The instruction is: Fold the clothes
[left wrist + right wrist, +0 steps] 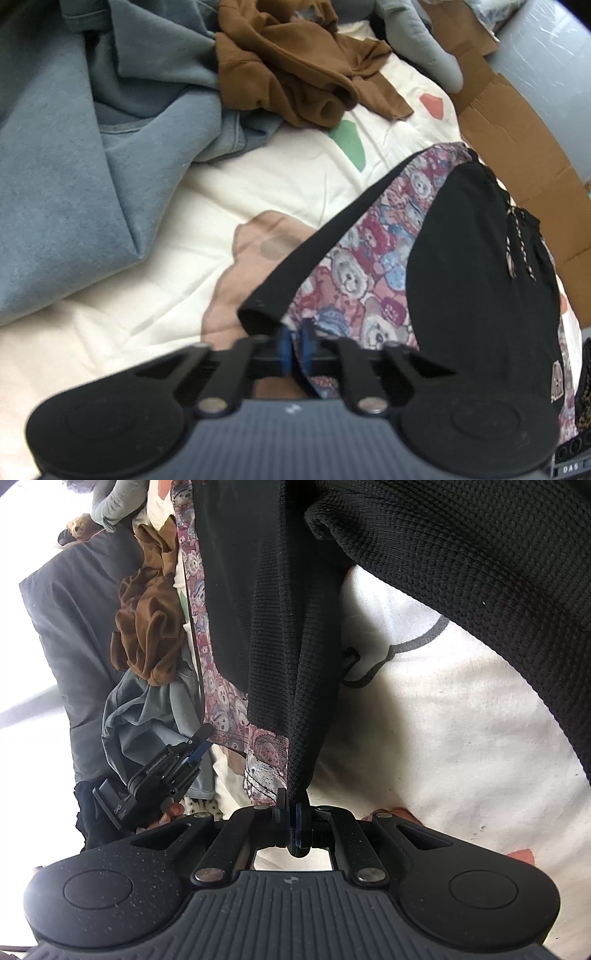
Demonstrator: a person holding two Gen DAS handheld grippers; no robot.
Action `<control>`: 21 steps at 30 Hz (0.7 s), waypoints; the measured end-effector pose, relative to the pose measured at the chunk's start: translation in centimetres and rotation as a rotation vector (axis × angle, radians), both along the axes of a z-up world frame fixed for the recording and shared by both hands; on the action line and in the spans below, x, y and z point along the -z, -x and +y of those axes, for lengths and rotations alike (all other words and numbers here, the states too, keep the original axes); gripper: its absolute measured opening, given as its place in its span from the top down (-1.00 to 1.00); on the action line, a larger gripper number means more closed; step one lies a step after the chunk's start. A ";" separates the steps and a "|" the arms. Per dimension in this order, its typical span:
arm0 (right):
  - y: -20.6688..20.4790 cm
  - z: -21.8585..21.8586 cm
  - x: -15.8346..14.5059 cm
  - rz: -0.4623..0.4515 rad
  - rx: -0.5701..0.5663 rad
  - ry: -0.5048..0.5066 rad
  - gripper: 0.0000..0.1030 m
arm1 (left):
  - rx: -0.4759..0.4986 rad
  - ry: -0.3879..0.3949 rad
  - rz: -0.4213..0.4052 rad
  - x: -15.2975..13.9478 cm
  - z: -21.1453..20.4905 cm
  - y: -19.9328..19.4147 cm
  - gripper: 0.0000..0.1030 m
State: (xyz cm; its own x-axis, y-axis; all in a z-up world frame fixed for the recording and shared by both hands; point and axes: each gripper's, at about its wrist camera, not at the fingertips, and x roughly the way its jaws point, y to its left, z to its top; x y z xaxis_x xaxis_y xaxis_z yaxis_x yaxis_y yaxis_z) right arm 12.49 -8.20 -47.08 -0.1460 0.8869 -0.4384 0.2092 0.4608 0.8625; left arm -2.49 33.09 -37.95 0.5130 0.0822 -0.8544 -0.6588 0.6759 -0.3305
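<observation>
A black knit garment (480, 258) with a teddy-bear print lining (369, 258) lies spread on a cream quilt (147, 314). My left gripper (295, 338) sits at the garment's near corner, its blue pads pressed together on the printed edge beside the black hem. In the right wrist view the same garment (258, 627) hangs stretched upward, and my right gripper (293, 808) is shut on a bunched fold of its black knit. The left gripper (201, 744) shows there at the left, at the lining's edge (221, 709).
A blue-grey sweatshirt (74, 184) covers the left of the bed, with a crumpled brown garment (295, 74) behind it. Flattened cardboard (517, 147) runs along the right side. A grey sleeve (424, 44) lies at the back. A dark grey cushion (74, 627) borders the bed.
</observation>
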 end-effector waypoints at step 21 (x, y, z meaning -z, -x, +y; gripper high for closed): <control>-0.2 0.6 -1.1 -0.102 -0.128 0.095 1.00 | -0.099 -0.077 0.011 -0.6 2.3 0.7 0.99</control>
